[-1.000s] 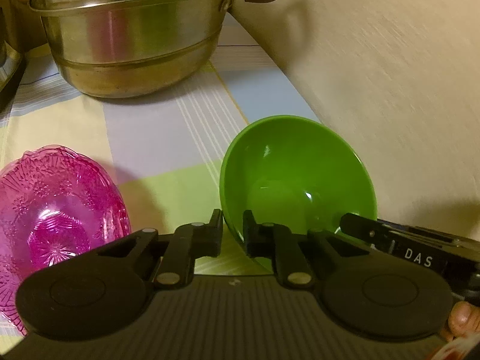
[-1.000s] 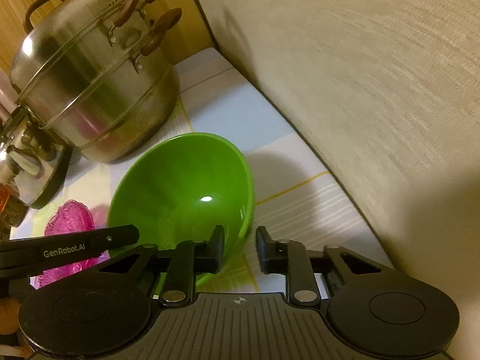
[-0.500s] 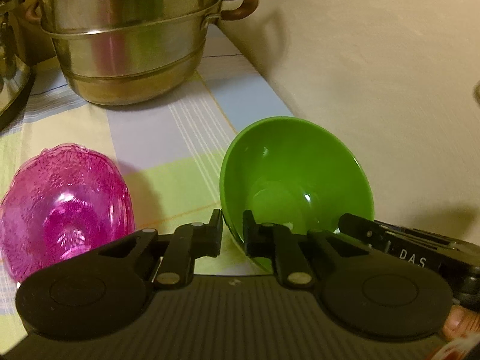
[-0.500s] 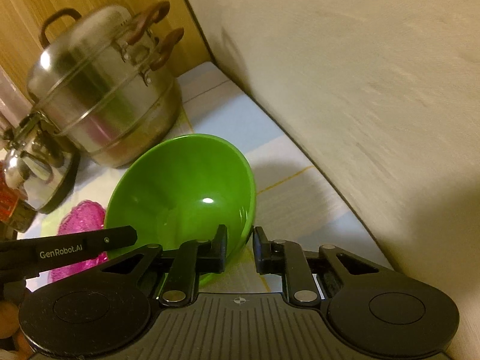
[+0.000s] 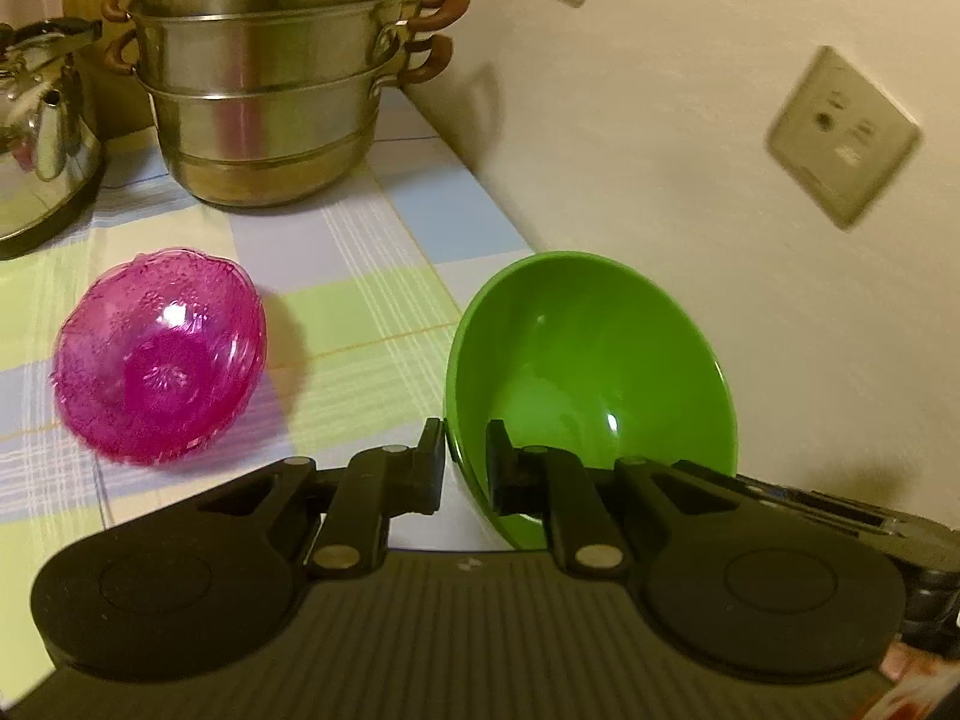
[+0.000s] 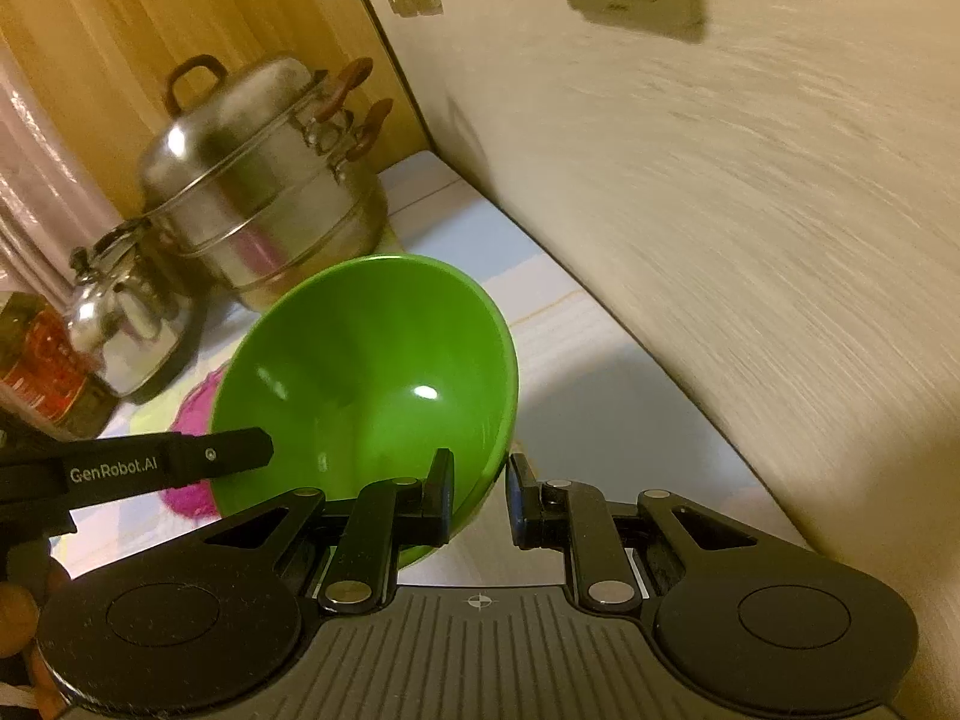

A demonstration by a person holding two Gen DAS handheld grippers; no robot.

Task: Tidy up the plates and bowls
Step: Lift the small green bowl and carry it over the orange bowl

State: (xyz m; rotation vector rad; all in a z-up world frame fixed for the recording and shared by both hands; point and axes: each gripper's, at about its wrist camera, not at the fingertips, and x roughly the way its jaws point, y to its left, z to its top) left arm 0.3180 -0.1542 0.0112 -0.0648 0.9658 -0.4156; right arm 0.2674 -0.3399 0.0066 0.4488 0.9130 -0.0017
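A green bowl [image 5: 591, 372] is held in the air above the checked tablecloth, tilted. My left gripper [image 5: 465, 459] is shut on its left rim. My right gripper [image 6: 478, 495] is shut on its right rim, with the bowl [image 6: 366, 384] in front of it. A pink glass bowl [image 5: 159, 354] sits on the cloth to the left, apart from both grippers; part of it shows behind the green bowl in the right wrist view [image 6: 192, 414].
A stacked steel steamer pot [image 5: 276, 90] and a steel kettle [image 5: 36, 138] stand at the back of the table. A beige wall [image 5: 690, 150] with sockets runs close along the right. A red-labelled bottle [image 6: 36, 360] is at the left.
Both grippers have risen with the green bowl, so more of the pot, kettle and wall sockets shows. The pink bowl looks smaller and farther below.
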